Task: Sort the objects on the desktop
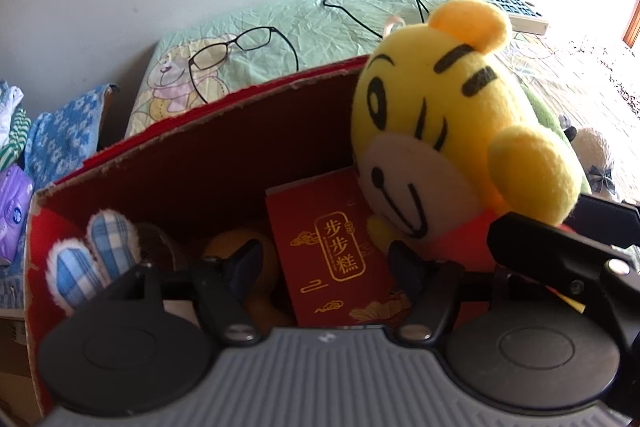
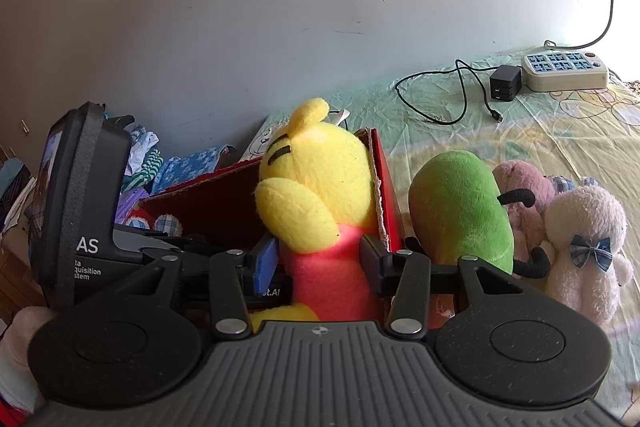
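Note:
A yellow plush tiger (image 1: 448,115) with a red body hangs over the right end of an open red cardboard box (image 1: 224,147). My right gripper (image 2: 316,263) is shut on the tiger's red body (image 2: 328,267), holding it above the box (image 2: 200,203). My left gripper (image 1: 324,267) is open and empty, low inside the box over a red booklet with gold characters (image 1: 332,251). A blue-checked plush (image 1: 92,255) and a brownish-yellow plush (image 1: 232,243) lie in the box. The right gripper's finger (image 1: 560,247) shows at the right of the left wrist view.
Outside the box to the right stand a green plush (image 2: 460,211), a pink plush (image 2: 524,183) and a white plush with a blue bow (image 2: 588,247). Glasses (image 1: 232,51), a black cable (image 2: 452,95), a charger (image 2: 506,83) and a power strip (image 2: 564,67) lie on the sheet behind. Clothes (image 1: 56,135) pile at the left.

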`<state>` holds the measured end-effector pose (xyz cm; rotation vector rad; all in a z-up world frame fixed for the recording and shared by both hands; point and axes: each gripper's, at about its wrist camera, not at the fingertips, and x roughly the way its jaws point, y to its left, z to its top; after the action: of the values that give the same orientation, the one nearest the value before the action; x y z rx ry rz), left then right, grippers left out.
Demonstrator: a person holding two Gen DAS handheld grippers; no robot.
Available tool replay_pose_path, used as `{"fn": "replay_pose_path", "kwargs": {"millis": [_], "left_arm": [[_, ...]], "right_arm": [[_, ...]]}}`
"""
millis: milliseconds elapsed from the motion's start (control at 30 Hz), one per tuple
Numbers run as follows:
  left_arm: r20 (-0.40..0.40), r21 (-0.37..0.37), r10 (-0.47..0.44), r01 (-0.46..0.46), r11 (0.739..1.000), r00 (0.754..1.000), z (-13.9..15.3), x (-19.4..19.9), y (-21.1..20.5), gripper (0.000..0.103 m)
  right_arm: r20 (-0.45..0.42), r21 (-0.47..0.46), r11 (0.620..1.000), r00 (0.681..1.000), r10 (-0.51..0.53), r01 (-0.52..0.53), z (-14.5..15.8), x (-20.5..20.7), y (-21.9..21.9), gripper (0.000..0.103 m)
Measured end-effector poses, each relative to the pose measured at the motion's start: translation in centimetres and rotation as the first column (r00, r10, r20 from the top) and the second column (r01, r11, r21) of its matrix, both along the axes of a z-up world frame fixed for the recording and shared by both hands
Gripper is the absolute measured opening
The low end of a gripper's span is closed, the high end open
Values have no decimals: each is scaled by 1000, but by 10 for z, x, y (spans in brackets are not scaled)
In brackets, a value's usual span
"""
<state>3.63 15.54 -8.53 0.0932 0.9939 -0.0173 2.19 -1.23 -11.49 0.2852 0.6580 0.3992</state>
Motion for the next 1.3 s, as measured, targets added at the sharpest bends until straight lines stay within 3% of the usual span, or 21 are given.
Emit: {"fn": "replay_pose_path", "kwargs": {"millis": [633, 933, 1300], "left_arm": [[-12, 36, -7, 8, 999, 1000, 0, -3, -7, 76], [-24, 46, -15, 16, 999, 1000, -1, -2, -9, 79], [-33, 45, -12, 14, 999, 999, -3, 0, -7, 80]], "right_arm": [[11, -23, 1000, 1000, 9, -8, 0, -1, 0, 47], [8, 42, 999, 1000, -1, 1, -1, 0, -3, 55], [1, 52, 999, 1000, -6, 6, -2, 0, -2, 57]]}}
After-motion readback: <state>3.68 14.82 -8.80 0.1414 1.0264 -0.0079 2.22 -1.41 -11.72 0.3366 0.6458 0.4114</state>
